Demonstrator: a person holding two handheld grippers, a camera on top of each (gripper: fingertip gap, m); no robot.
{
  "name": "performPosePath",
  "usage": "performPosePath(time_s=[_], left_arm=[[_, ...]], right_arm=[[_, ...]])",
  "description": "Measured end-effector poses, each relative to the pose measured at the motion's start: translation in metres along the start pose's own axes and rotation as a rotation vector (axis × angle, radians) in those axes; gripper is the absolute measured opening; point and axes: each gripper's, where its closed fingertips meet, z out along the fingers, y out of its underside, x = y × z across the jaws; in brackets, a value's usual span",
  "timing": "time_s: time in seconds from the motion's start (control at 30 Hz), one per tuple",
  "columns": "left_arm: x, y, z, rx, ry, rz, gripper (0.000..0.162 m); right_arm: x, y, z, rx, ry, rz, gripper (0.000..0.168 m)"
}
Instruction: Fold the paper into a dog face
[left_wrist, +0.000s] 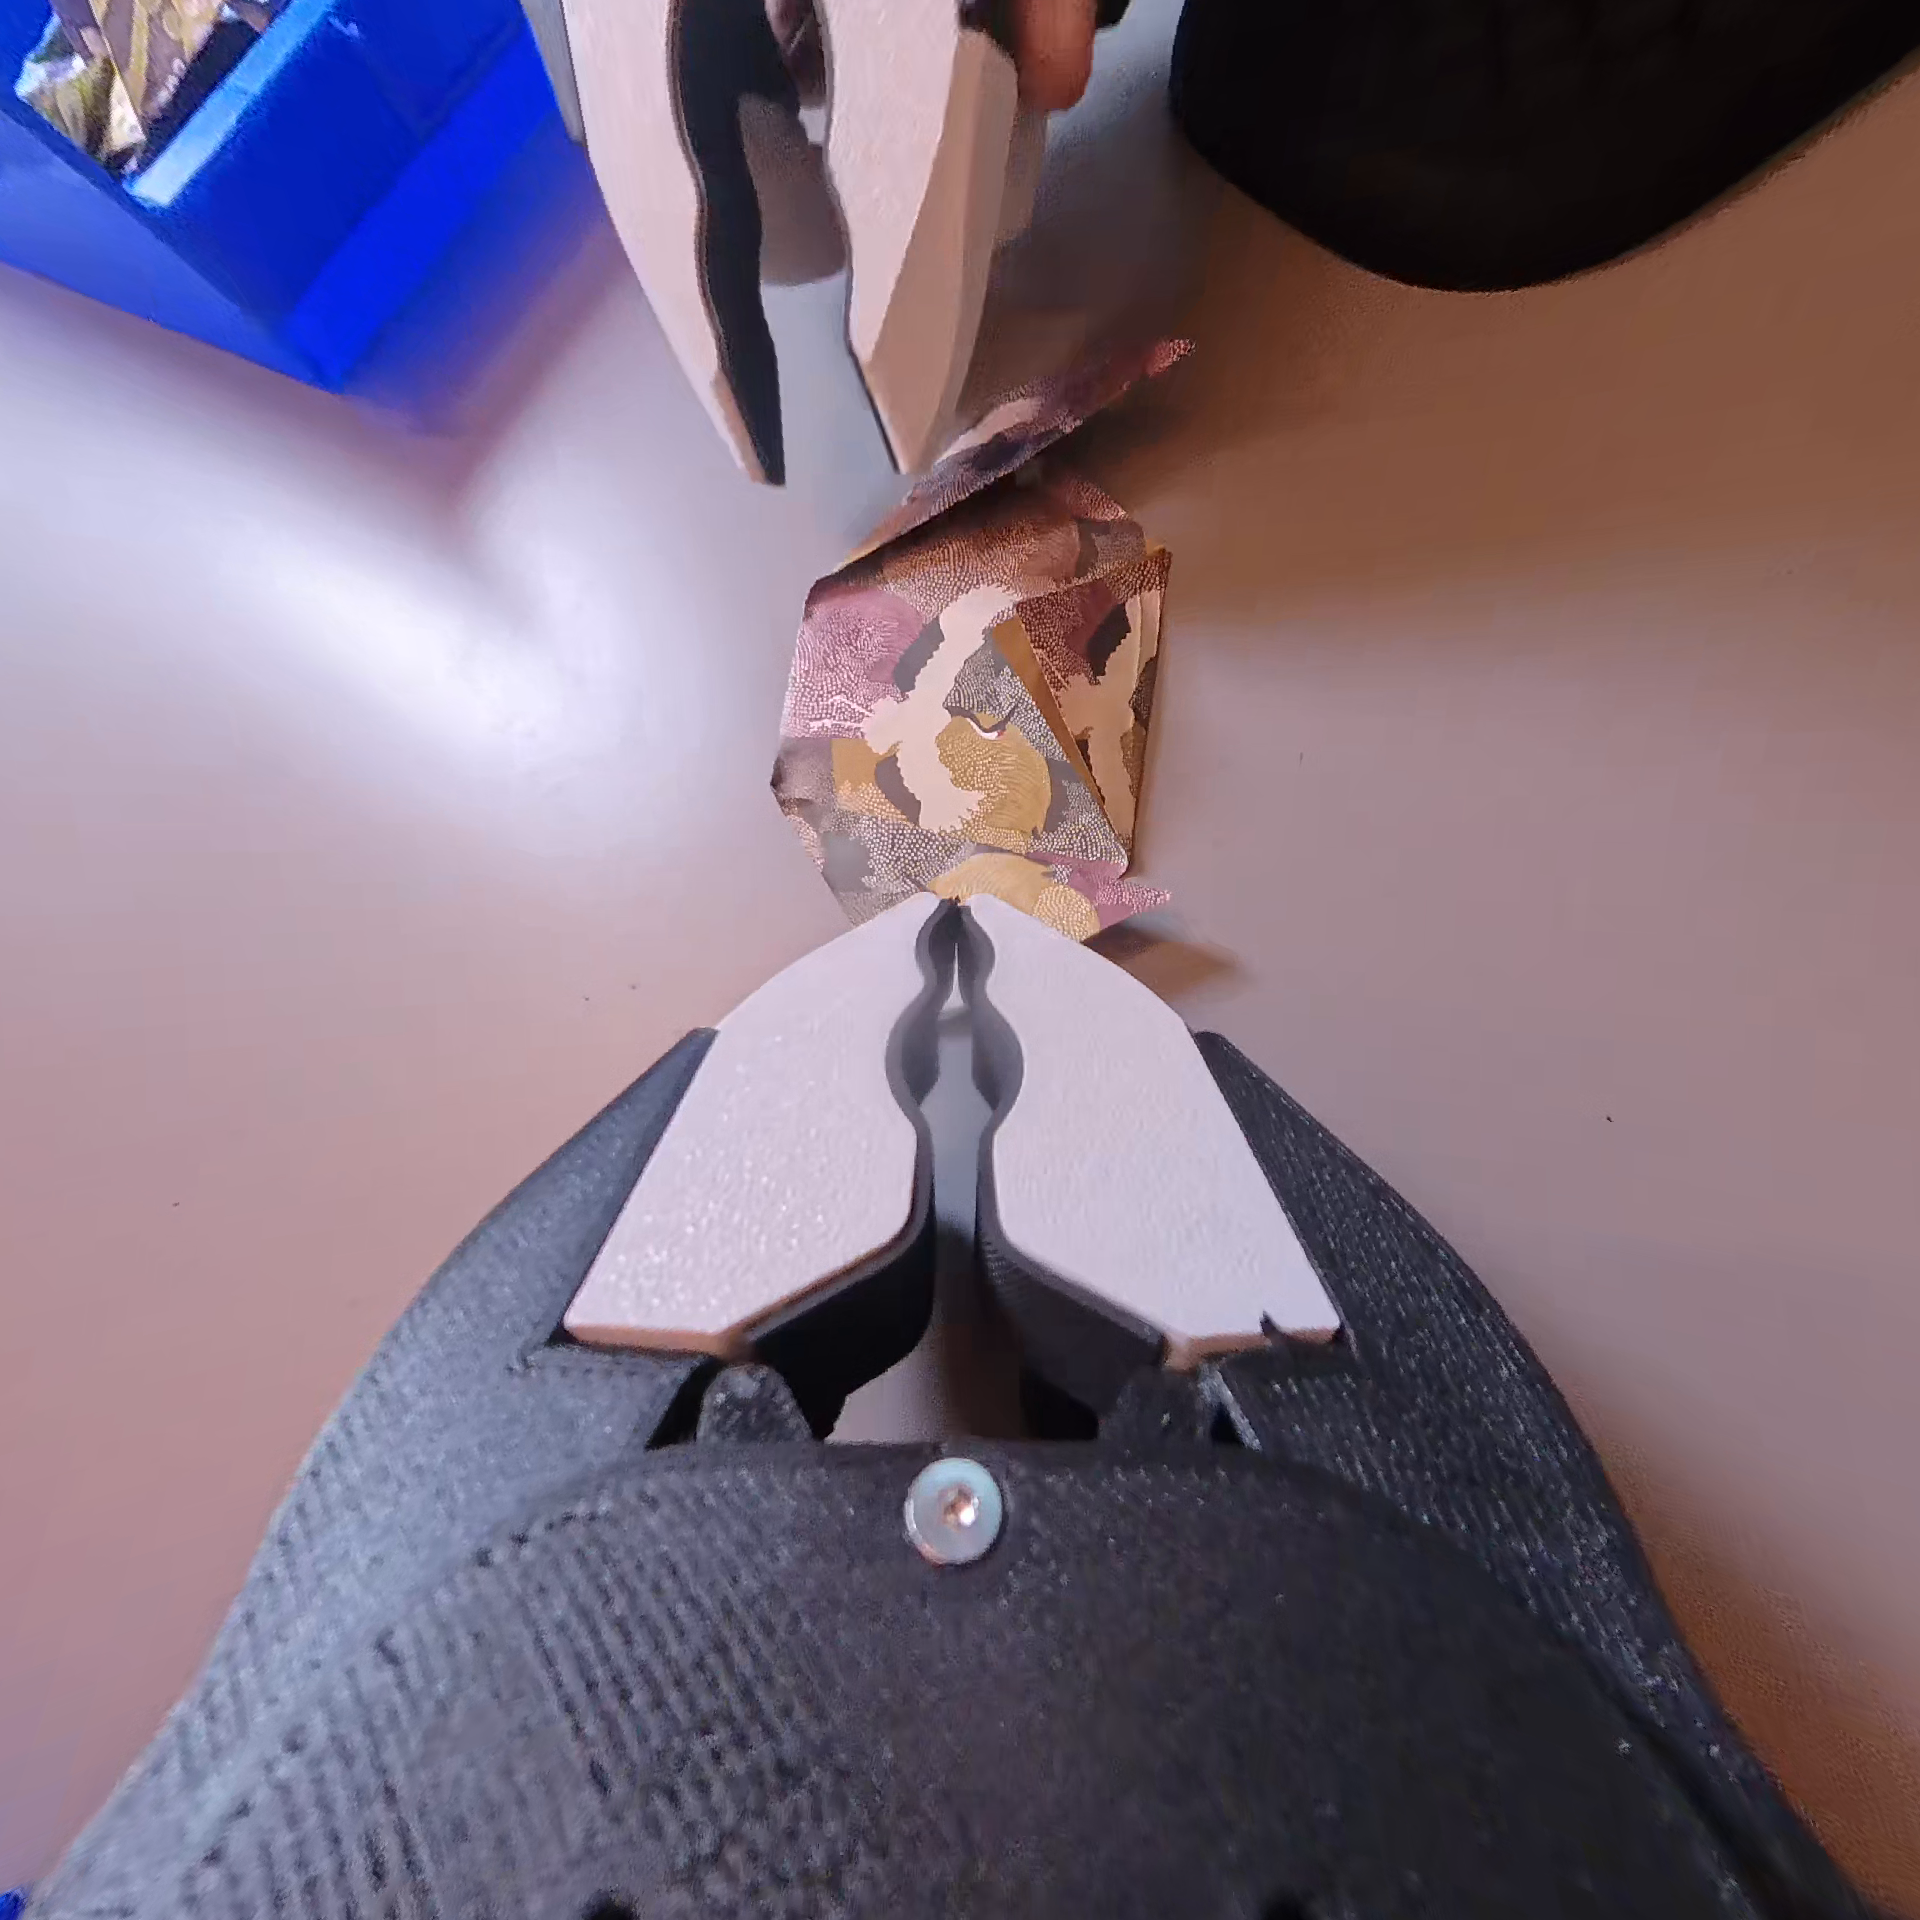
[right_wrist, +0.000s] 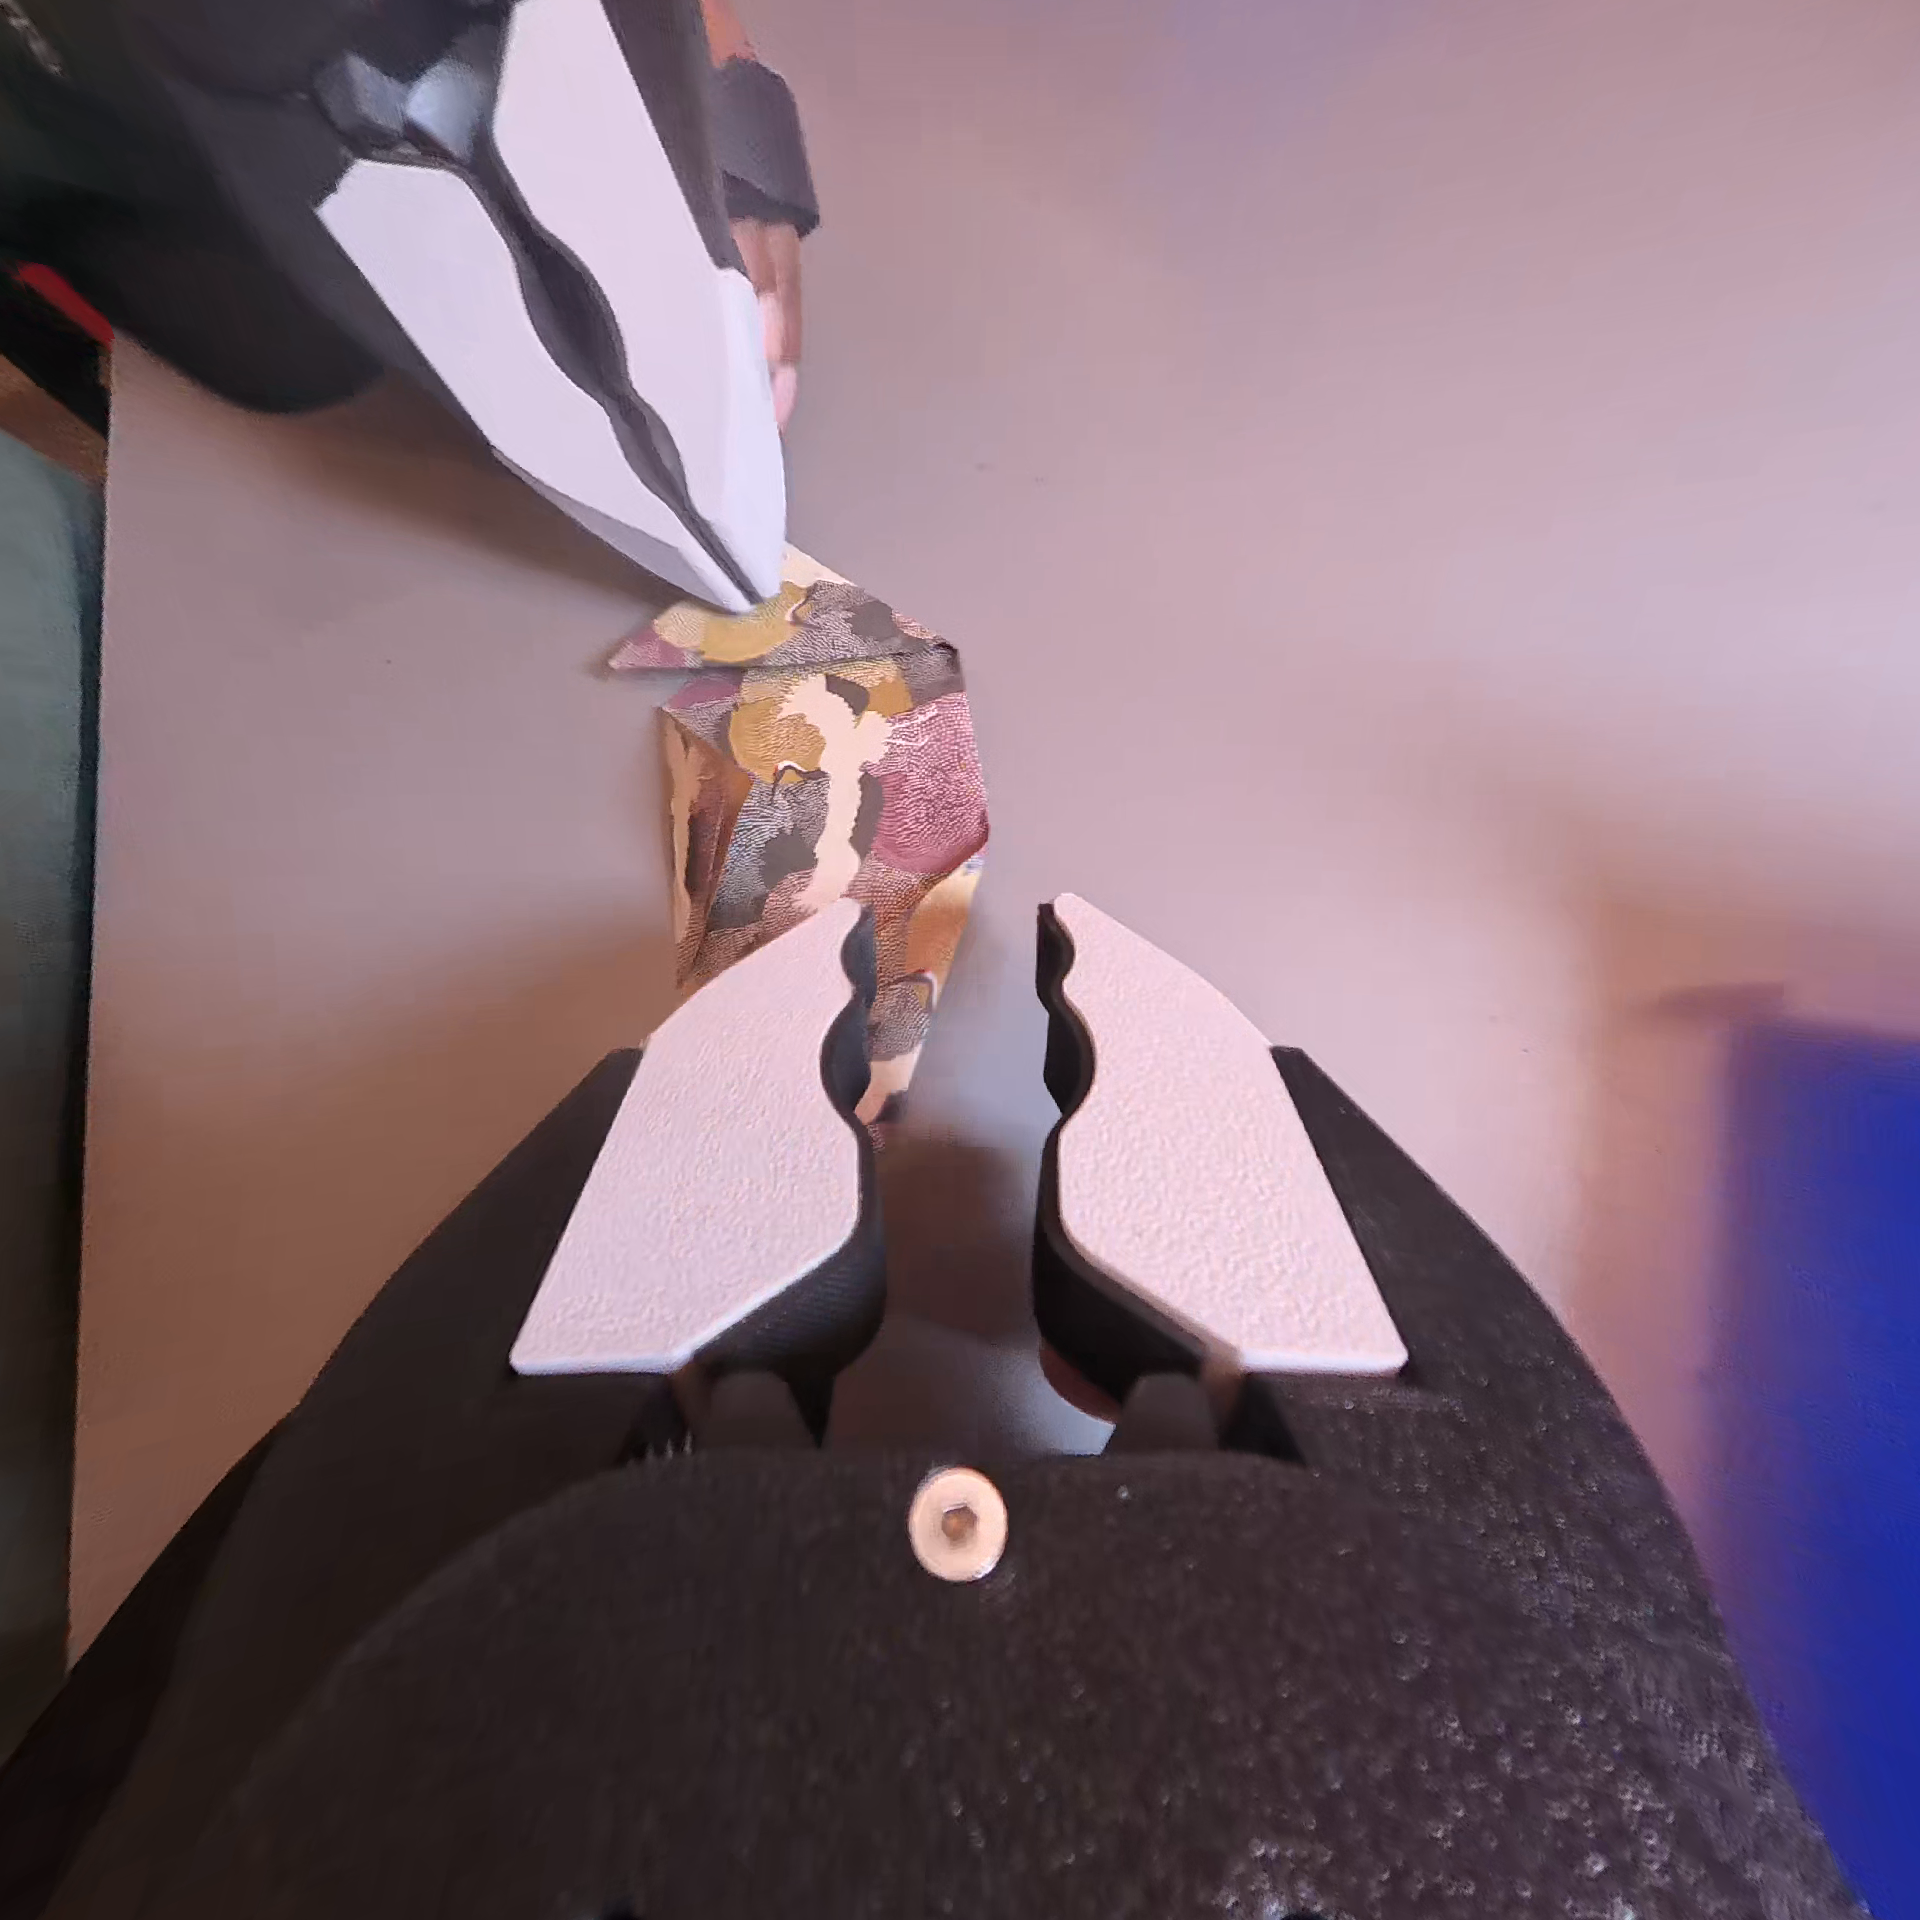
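The folded patterned paper (left_wrist: 966, 727) lies on the grey table (left_wrist: 416, 831), with small flaps at both ends. My left gripper (left_wrist: 956, 909) is shut, its tips pinched together on the paper's near flap. The right wrist view shows the same closed tips (right_wrist: 750, 603) on that raised flap. My right gripper (right_wrist: 956, 914) is open at the paper's other end. The paper (right_wrist: 831, 790) runs beside its left finger (right_wrist: 727, 1122), and the pads do not press on it. In the left wrist view the right gripper (left_wrist: 842, 468) hangs open over the far flap.
A blue bin (left_wrist: 260, 187) holding other patterned papers stands at the far left, and shows blurred in the right wrist view (right_wrist: 1818, 1351). A dark object (left_wrist: 1558, 135) sits at the far right. A person's hand (left_wrist: 1049, 52) holds the right gripper. The table's edge (right_wrist: 104, 727) runs close by.
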Motion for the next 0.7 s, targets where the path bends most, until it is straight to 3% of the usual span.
performPosePath(time_s=[0.1,0.2,0.43,0.5,0.6,0.7], left_arm=[[0.0,-0.001,-0.001,0.007,-0.009,0.016,0.0],[-0.002,-0.001,-0.002,0.019,-0.016,0.0,0.003],[-0.007,-0.003,-0.004,0.082,0.076,-0.229,0.06],[-0.003,-0.002,-0.001,0.08,0.123,-0.278,0.068],[-0.003,-0.007,0.001,0.091,0.131,-0.297,0.064],[-0.009,-0.002,0.006,0.038,0.077,-0.227,0.041]], right_arm=[[0.004,0.004,0.011,-0.075,0.011,-0.04,0.023],[0.0,0.003,0.022,-0.106,0.005,-0.097,0.004],[-0.006,-0.01,0.017,0.009,-0.017,-0.114,0.0],[-0.011,-0.02,0.012,0.075,-0.035,-0.128,0.0],[-0.016,-0.028,0.008,0.124,-0.036,-0.176,0.0],[-0.011,-0.026,0.009,0.106,0.003,-0.188,0.0]])
